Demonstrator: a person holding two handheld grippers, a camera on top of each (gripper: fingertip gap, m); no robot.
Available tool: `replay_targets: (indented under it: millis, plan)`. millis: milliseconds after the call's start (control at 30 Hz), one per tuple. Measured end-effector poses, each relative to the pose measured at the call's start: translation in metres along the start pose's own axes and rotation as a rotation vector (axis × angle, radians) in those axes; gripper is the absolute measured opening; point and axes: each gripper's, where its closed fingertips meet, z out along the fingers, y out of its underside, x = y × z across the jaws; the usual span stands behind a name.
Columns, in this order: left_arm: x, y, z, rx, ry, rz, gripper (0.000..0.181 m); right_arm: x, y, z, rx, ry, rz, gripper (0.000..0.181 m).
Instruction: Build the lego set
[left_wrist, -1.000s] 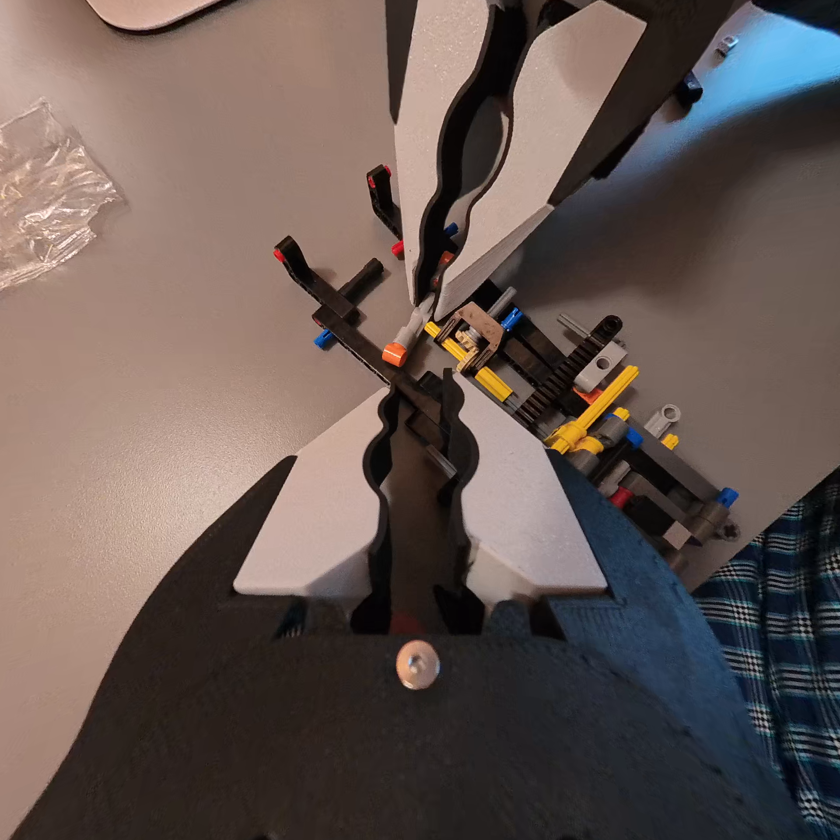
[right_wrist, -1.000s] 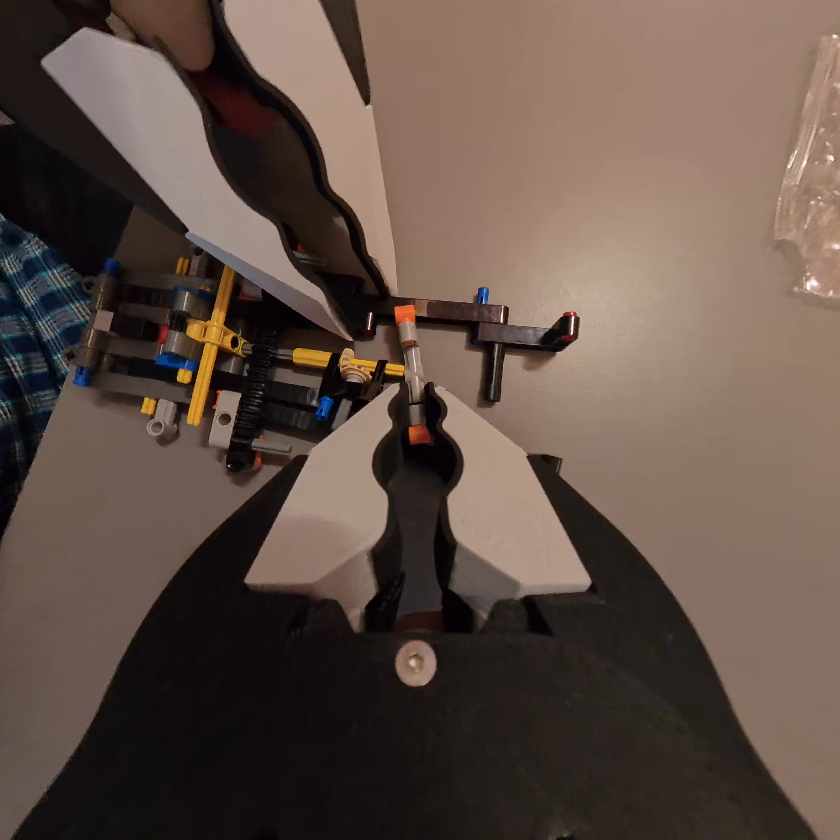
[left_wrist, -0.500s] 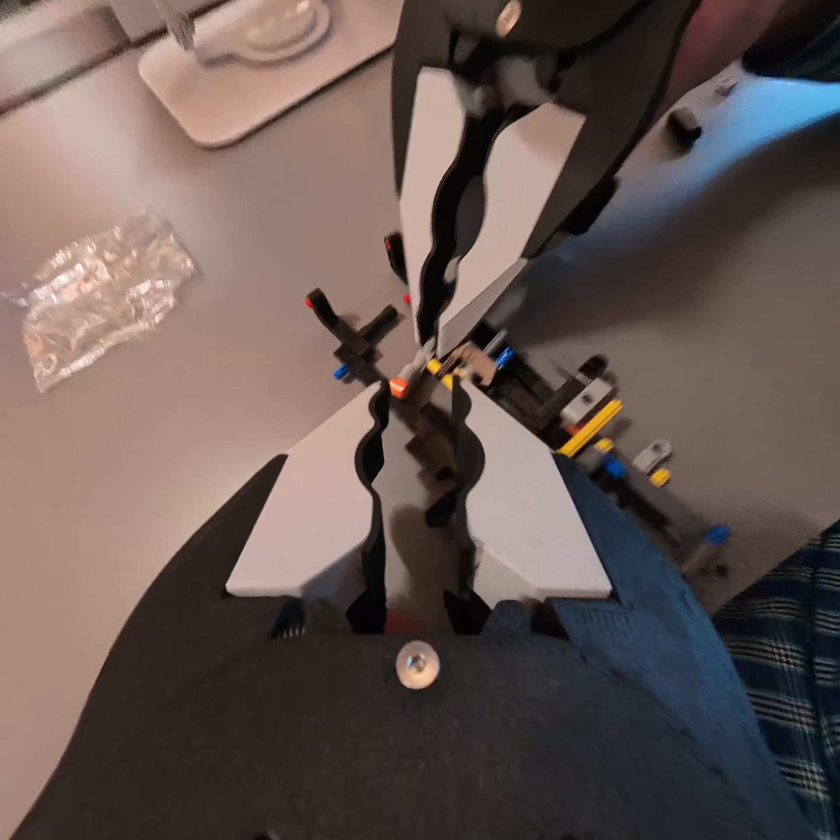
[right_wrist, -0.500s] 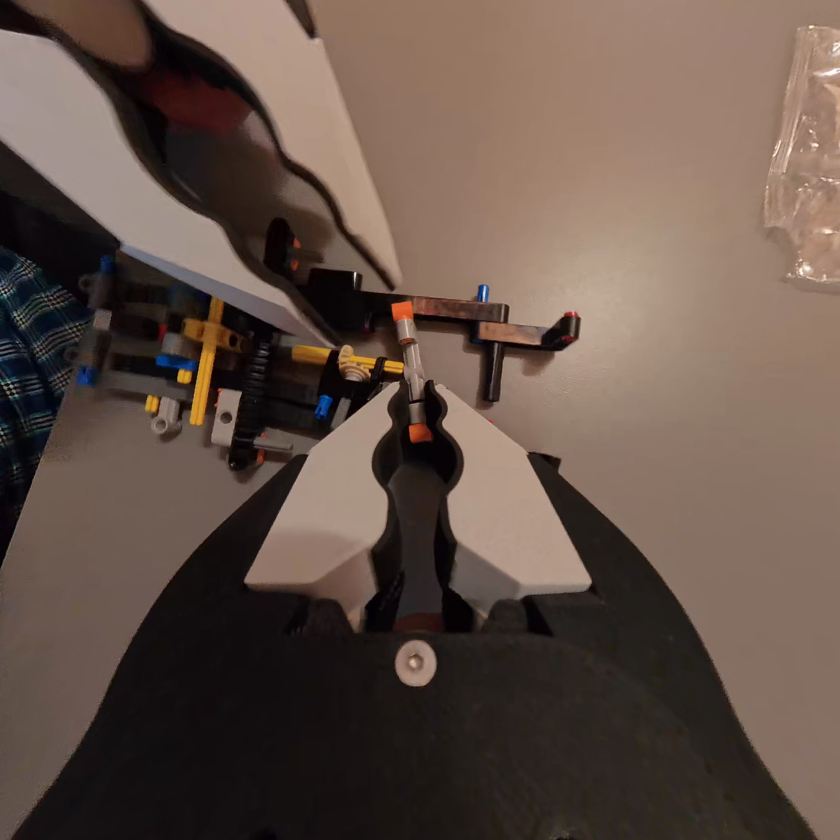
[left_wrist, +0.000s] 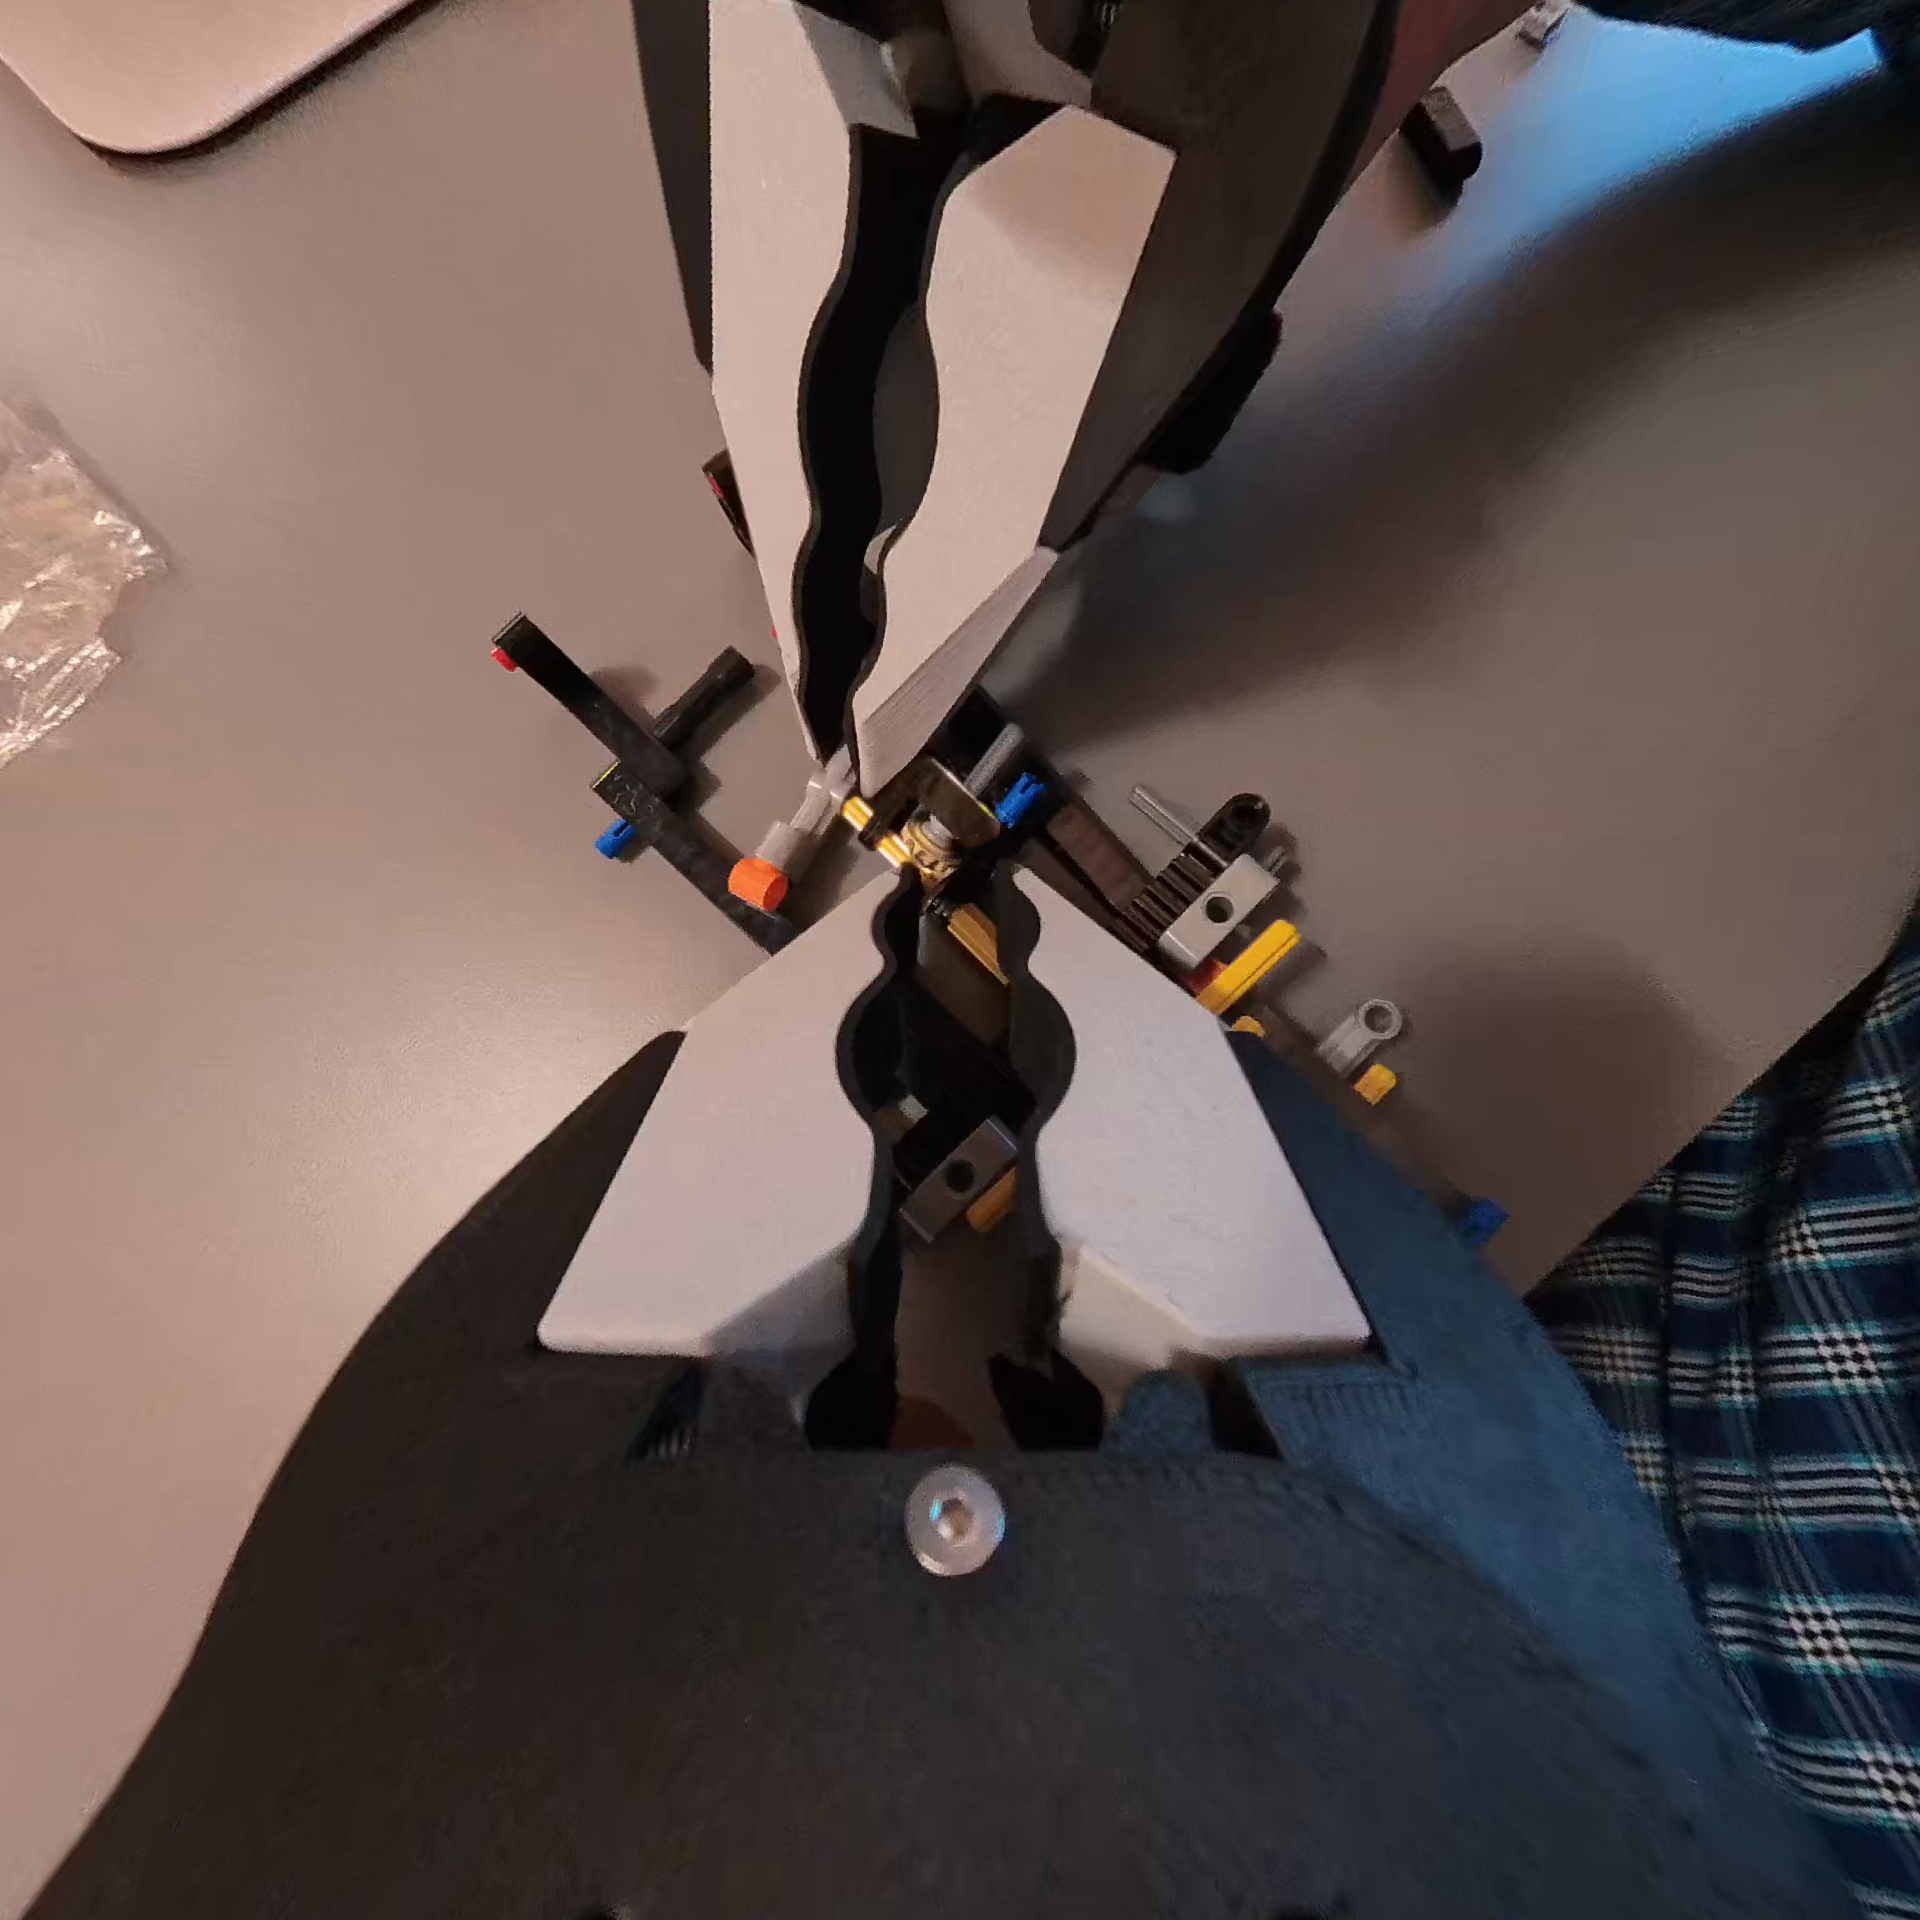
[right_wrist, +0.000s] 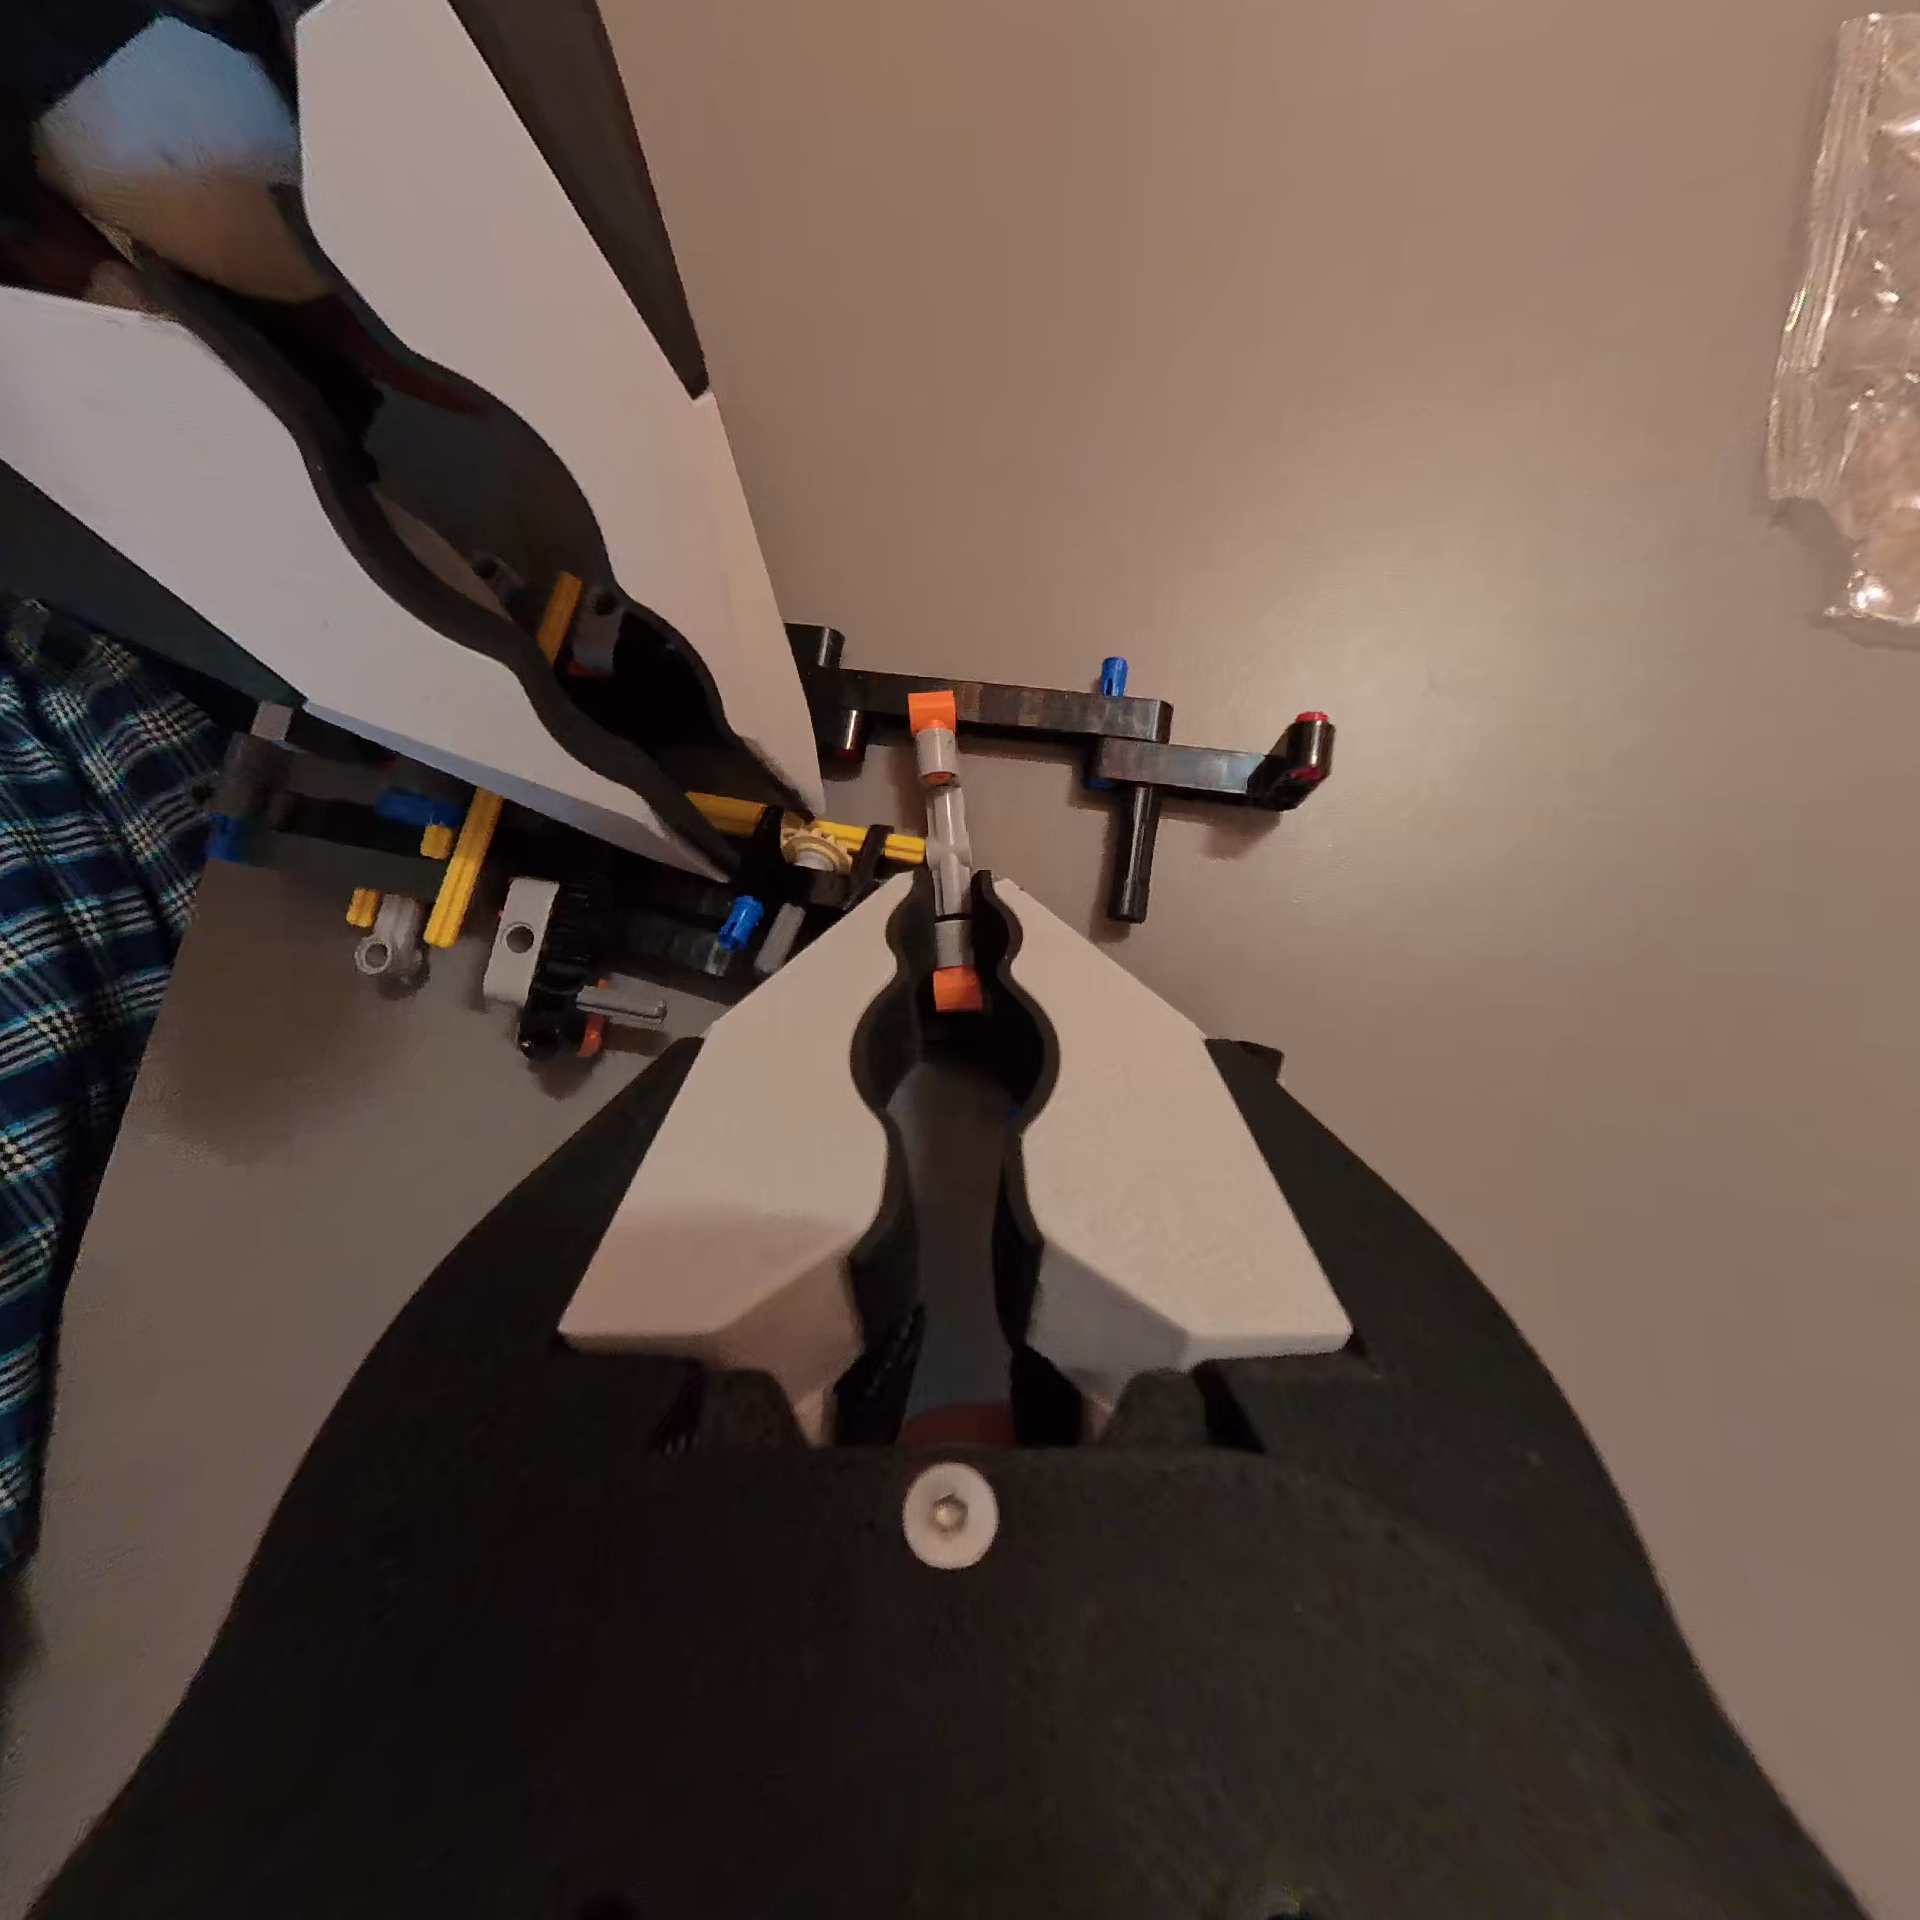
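Observation:
A part-built lego assembly (left_wrist: 1174, 883) of black beams, yellow axles and a black rack lies on the grey table; it also shows in the right wrist view (right_wrist: 582, 904). My left gripper (left_wrist: 956, 883) is shut on it, with a grey block and a yellow axle between the fingers. My right gripper (right_wrist: 951, 883) is shut on a grey shaft with orange ends (right_wrist: 940, 821), its far end touching the black arm (right_wrist: 1039, 712) that carries red and blue pins. Both grippers meet tip to tip: the right gripper (left_wrist: 847, 748) comes in from above, the left gripper (right_wrist: 774, 831) from the upper left.
A crumpled clear plastic bag (left_wrist: 52, 582) lies to the left, seen at the right in the right wrist view (right_wrist: 1860, 364). A white stand base (left_wrist: 177, 62) sits at the far corner. Plaid cloth (left_wrist: 1766, 1351) lies beyond the table edge. A small black piece (left_wrist: 1439, 120) lies far right.
My left gripper has moved from the black arm onto the main assembly near the yellow axle. The right gripper has kept its hold on the grey shaft and hardly moved.

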Motion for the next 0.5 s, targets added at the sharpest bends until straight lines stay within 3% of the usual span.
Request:
replay_targets:
  millis: [33, 500]
  plan:
    - [-0.0003, 0.0001, -0.0002, 0.001, 0.001, -0.002, 0.011, 0.0001, -0.0006, 0.0003, 0.006, -0.008, 0.018, 0.004]
    - [-0.0018, 0.0023, -0.0014, 0.008, -0.046, 0.02, 0.008, -0.0016, -0.0029, 0.0018, 0.015, -0.005, 0.097, 0.004]
